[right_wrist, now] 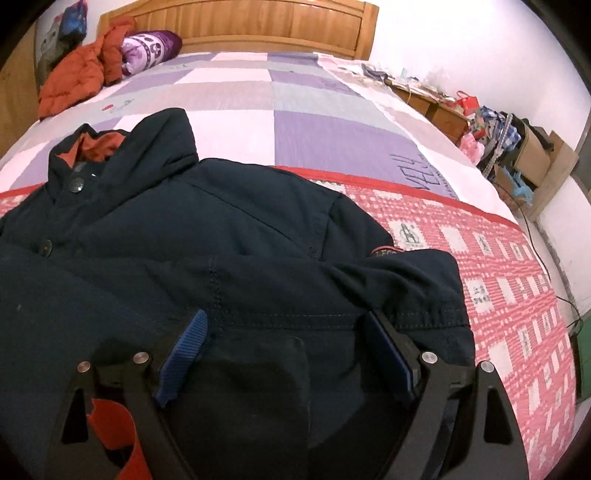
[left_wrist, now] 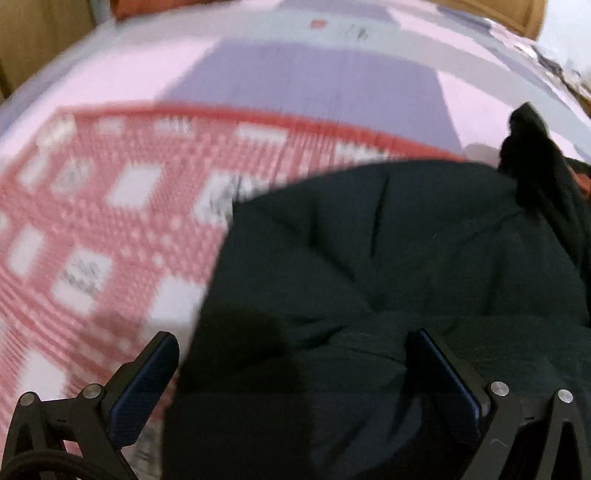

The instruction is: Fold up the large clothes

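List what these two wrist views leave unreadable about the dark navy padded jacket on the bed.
- Left wrist view: motion blur smears the red-and-white patterned blanket; its motifs are unreadable.
- Right wrist view: a sleeve fold covers the dark navy padded jacket's arm badge lettering.
- Both views: the jacket's near hem is cut off by the bottom edge.

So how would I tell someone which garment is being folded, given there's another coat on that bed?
Start at the wooden headboard and come down the purple-checked quilt to the red-and-white blanket. The dark navy jacket lies spread there, nearest both open grippers. Unlike the orange puffer coat bunched by the pillow, it is dark, buttoned, with orange collar lining.
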Demonstrator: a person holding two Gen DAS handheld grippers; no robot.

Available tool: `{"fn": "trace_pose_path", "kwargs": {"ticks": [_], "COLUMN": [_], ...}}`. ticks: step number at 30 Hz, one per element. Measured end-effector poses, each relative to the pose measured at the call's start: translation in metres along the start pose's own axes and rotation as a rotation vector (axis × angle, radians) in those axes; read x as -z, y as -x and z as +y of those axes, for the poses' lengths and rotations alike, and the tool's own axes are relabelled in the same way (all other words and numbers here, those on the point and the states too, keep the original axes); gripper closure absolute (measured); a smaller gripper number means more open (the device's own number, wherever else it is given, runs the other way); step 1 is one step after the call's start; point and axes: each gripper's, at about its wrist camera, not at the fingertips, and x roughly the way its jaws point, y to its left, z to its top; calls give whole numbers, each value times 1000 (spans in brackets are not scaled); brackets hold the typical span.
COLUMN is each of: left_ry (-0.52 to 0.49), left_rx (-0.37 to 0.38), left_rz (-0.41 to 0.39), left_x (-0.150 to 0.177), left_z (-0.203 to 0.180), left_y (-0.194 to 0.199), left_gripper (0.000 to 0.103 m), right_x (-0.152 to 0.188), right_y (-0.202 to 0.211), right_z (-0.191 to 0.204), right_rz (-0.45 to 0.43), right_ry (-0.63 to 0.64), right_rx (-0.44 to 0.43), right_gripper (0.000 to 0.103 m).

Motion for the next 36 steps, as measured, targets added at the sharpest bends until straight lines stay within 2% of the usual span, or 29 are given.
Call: {"fn": "trace_pose_path", "kwargs": {"ticks": [3,7,11,13,16,17,18,19,20,21,22,24,25,27,28,30,31,32,33,34,36], "left_ry": [-47,-16,-119,-149,-190,-210,-234,-260,-284,-300,-318,-353,-362,-349,-323,-297,-296,-304,-312,-319,-322], "left_rx": [-43,-16,-97,-109,-63,-48,-24,6,33,55,77,90,72,71,83,82,73,59,54,34,-10], "left_rz": [-36,-54,-160,-210,-226,-227,-231,-237,-244,-247,-246,-245,-250,-240,-221,-204,-203,-204,-206,-205,-202], "left_x": [1,5,20,32,53,61,71,82,92,100,107,121,126,126,123,120,121,121,121,122,124], "left_z": [-9,0,-5,-3,-9,-16,-24,-34,-46,-55,-66,-83,-89,-84,-75,-58,-54,-46,-42,-36,-27], "left_y": [3,15,46,68,92,98,104,111,116,119,120,117,115,107,100,96,98,99,101,103,109], "left_gripper": [0,0,0,0,0,0,0,0,0,0,0,0,0,0,0,0,0,0,0,0,0], "right_x": [2,4,6,6,4,2,2,4,9,19,28,51,63,84,90,91,89,87,87,87,88], "right_y": [-1,-2,-1,-1,4,13,30,49,71,100,117,134,136,129,121,109,104,103,99,98,100], "right_z": [-2,-4,-5,-5,-5,-2,3,7,13,24,36,69,89,114,115,86,57,37,15,-6,-31], "right_rz": [-2,-7,-14,-15,-17,-23,-72,-135,-213,-289,-314,-315,-299,-254,-228,-180,-158,-150,-125,-111,-93], "right_ry": [-9,-8,-6,-3,6,23,46,60,73,85,104,201,272,382,396,286,189,140,97,48,15], "right_rx": [-10,-20,-25,-25,-15,15,74,96,89,48,9,-65,-83,-80,-58,-78,-79,-54,22,2,40], "right_gripper": [15,15,15,15,15,15,15,15,15,14,14,14,14,14,14,14,14,14,12,12,12]}}
